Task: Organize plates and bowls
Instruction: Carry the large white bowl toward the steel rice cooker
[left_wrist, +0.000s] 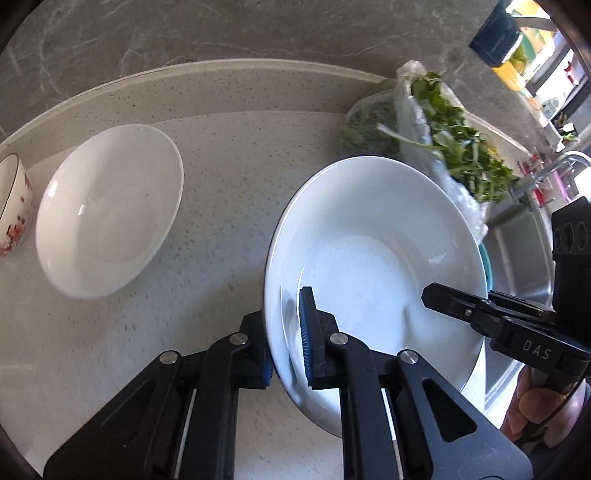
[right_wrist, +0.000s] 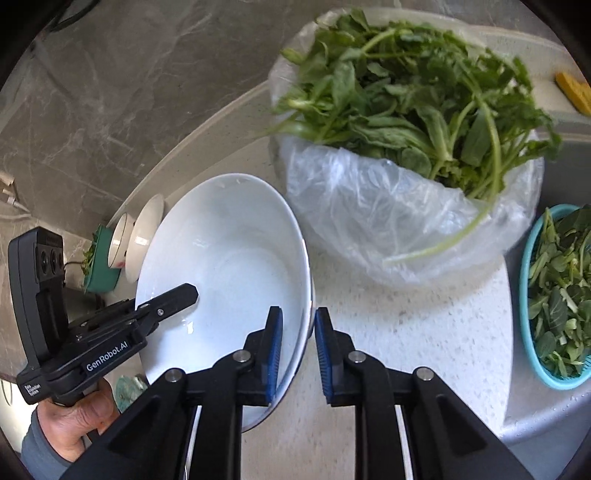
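Beside the bag of greens (right_wrist: 406, 147) on the counter (left_wrist: 221, 177), the white deep plate (left_wrist: 373, 258) hangs tilted, each hand-held gripper pinching an opposite rim: left (left_wrist: 286, 343), right (right_wrist: 298, 354). Keep both clamped, level it, then lower onto the smaller white bowl (left_wrist: 110, 210) left of it.

Both the left gripper (left_wrist: 288, 343) and right gripper (right_wrist: 297, 354) have fingers closed in, facing each other.
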